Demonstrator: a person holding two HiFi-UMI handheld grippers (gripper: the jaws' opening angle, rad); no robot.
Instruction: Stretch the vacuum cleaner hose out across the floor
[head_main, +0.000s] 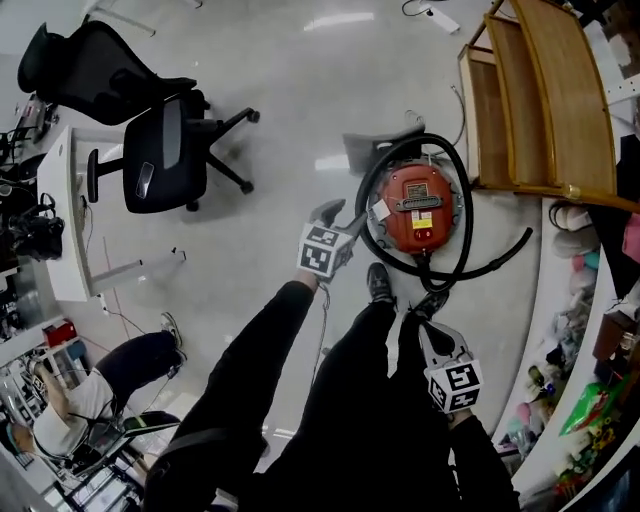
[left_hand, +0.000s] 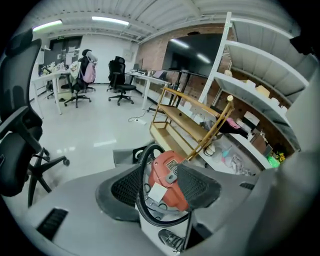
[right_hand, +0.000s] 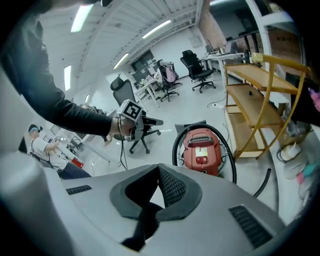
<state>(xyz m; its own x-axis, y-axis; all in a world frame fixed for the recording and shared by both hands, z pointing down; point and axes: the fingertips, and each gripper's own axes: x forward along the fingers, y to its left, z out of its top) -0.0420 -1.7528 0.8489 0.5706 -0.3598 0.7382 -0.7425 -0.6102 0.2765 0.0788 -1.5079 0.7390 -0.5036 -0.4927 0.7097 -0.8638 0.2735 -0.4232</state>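
Note:
A red canister vacuum cleaner (head_main: 415, 207) stands on the grey floor, with its black ribbed hose (head_main: 462, 190) coiled in a loop around it. The hose's free end (head_main: 518, 244) trails off to the right. My left gripper (head_main: 343, 215) hangs just left of the vacuum, close to the hose loop; in the left gripper view the left gripper (left_hand: 162, 186) is open, with the vacuum (left_hand: 167, 170) and the hose (left_hand: 142, 197) showing in the gap beyond, untouched. My right gripper (head_main: 432, 302) is below the vacuum, and in the right gripper view the right gripper (right_hand: 159, 187) is shut and empty, pointing at the vacuum (right_hand: 202, 150).
A wooden shelf rack (head_main: 530, 100) stands right behind the vacuum. Two black office chairs (head_main: 165, 150) and a white desk (head_main: 65, 220) are at the left. A seated person (head_main: 80, 400) is at the lower left. Cluttered shelving (head_main: 590, 380) lines the right side. My shoe (head_main: 380, 283) is near the vacuum.

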